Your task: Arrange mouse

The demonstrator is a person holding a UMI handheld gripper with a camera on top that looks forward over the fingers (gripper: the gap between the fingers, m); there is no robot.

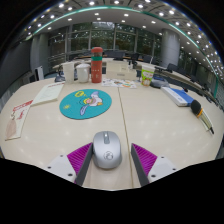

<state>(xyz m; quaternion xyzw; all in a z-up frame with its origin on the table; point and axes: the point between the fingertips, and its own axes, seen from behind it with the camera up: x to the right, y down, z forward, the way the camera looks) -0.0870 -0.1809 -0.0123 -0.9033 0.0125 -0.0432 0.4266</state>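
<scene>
The mouse [106, 149], grey and silver, sits on the pale worktop [150, 115] right between the fingers of the gripper [107, 158]. The magenta pads [80, 156] stand apart from its sides, a sliver of worktop showing at each flank, so the gripper is spread wide about the mouse rather than pressing it. Beyond the mouse, well ahead of the fingers, lies a round teal mat [85, 103] with a cartoon picture. Farther back stands a red-orange bottle [96, 66], with a white cup [147, 72] off to its right and a book [178, 96] nearer the worktop's right edge.
</scene>
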